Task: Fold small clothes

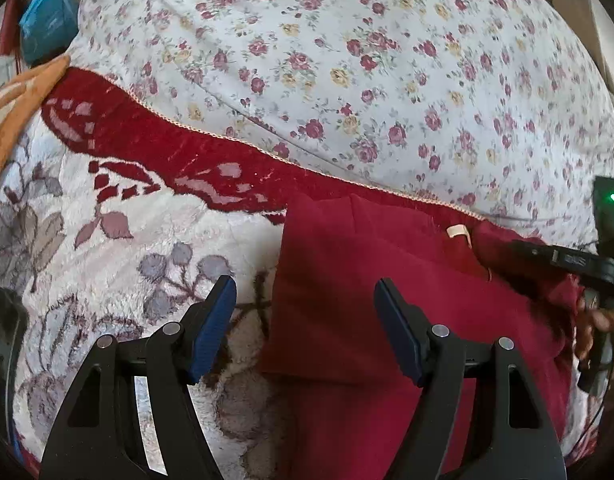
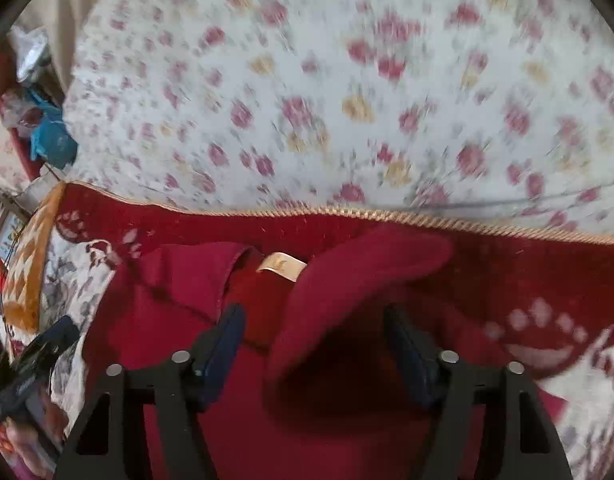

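A soft maroon garment (image 1: 347, 280) with a cream neck label (image 2: 282, 265) lies on a plush floral blanket (image 1: 119, 240). The left gripper (image 1: 305, 312) gapes wide, empty, at the garment's 9 o'clock edge. The right gripper (image 2: 313, 344), blurred, is spread wide around a rounded fabric fold, not clamping it.

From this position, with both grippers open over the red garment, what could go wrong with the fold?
1. The red garment lies on a blanket whose border is almost the same red, so its far edge is hard to tell apart; a pinch there may catch the blanket too.
2. In the right wrist view, a raised flap of the garment sits between the open fingers of the right gripper; closing now may grab a bunched layer.
3. The left gripper straddles the left edge, so it may miss the garment.
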Action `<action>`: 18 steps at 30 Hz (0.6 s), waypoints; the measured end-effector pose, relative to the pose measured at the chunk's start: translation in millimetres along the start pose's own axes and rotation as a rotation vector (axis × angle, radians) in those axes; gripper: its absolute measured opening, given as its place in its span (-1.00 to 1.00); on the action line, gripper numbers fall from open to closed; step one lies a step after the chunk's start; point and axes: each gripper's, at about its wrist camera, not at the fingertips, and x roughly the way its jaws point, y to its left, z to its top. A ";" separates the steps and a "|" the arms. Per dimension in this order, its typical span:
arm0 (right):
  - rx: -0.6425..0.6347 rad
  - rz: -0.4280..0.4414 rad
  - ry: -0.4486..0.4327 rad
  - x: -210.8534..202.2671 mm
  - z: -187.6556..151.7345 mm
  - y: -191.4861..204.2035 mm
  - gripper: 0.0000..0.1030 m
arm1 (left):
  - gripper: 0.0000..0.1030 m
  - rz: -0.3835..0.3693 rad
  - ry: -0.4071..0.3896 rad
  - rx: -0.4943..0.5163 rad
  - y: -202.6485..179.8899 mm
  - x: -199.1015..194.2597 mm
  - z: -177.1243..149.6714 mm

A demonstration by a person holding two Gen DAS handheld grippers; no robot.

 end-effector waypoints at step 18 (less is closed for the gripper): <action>-0.285 0.246 0.032 -39.6 -18.1 77.9 -0.74 | 0.40 -0.059 -0.046 -0.114 19.2 -9.5 6.0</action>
